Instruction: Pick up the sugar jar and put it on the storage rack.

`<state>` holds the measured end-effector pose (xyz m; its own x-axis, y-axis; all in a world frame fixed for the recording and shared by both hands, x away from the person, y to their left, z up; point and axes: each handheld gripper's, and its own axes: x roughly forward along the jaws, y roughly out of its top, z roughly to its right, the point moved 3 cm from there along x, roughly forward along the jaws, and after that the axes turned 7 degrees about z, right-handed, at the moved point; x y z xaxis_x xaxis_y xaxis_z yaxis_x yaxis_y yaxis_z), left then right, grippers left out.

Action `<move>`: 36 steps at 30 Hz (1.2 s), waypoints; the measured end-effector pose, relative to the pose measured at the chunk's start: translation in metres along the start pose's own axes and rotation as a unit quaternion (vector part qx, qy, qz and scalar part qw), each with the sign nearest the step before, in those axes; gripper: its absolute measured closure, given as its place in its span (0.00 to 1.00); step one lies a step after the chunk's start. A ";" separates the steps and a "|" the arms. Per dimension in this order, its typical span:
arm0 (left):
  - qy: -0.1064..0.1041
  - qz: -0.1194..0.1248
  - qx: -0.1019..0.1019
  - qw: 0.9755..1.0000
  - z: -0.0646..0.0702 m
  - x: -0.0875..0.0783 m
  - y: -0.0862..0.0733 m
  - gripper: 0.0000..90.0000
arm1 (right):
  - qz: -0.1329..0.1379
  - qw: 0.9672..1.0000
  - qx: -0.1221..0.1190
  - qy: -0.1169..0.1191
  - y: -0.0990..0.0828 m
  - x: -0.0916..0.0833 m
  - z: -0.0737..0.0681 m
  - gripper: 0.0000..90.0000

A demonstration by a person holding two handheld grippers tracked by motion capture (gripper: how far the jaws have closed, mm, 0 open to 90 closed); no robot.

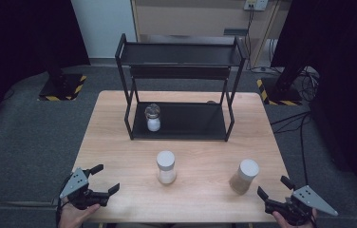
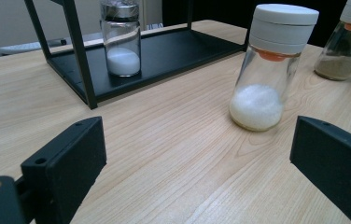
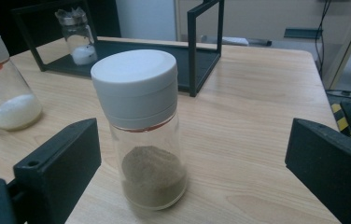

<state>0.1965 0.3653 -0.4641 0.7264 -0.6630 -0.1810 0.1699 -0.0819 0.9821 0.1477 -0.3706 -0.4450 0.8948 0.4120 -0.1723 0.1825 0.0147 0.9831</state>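
Pepper-brown powder jar point(image 3: 142, 135) stands upright on the table just ahead of my right gripper point(image 1: 274, 192), a little toward its left jaw, and nothing touches it; in the right gripper view the two black jaws stand wide apart with the jar in front of the gap, not clamped. From the high view the same jar sits at the near right of the table, close to the gripper's tips. My left gripper point(image 1: 104, 179) rests at the near left corner with its jaws spread as well, holding nothing; the white-capped jar of white grains point(image 2: 268, 70) stands farther out, beyond its right jaw, well clear of it. Both of these jars have white screw caps with an orange ring under the cap, clear glass bodies, and only a low heap of contents at the bottom: brown powder in the right one, white crystals in the middle one. A third jar, with a metal lid point(image 1: 153, 117), holds a little white powder and stands on the bottom shelf of the black two-tier rack point(image 1: 181, 52), at its left end; the top shelf looks bare. I see a light wooden table point(image 1: 119, 137), grey carpet around it, dark curtains at both sides, cables on the right, and yellow-black striped stand bases behind.
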 end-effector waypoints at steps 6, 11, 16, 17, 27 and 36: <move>0.003 0.001 0.000 1.000 0.000 0.000 0.000 0.02 | 0.005 1.000 0.004 -0.005 0.001 -0.001 -0.001 0.04; 0.005 0.001 0.000 1.000 0.000 0.000 0.000 0.02 | 0.009 1.000 0.009 0.005 0.002 -0.002 0.000 0.04; 0.003 -0.001 -0.002 1.000 0.000 0.000 -0.001 0.02 | 0.007 1.000 0.000 0.010 0.011 0.000 -0.005 0.03; 0.003 -0.001 -0.002 1.000 0.000 0.000 -0.001 0.02 | 0.006 1.000 0.002 0.009 0.014 0.000 -0.008 0.03; 0.000 -0.004 -0.004 1.000 -0.001 0.002 -0.001 0.02 | 0.014 0.998 -0.007 0.063 0.047 0.009 -0.023 0.03; -0.002 -0.006 -0.002 1.000 -0.001 0.002 -0.001 0.02 | 0.006 0.993 -0.022 0.118 0.078 0.031 -0.038 0.05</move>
<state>0.1988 0.3646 -0.4653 0.7224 -0.6643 -0.1920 0.1814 -0.0858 0.9796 0.1746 -0.3219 -0.3713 0.7759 0.6135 -0.1467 0.1499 0.0465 0.9876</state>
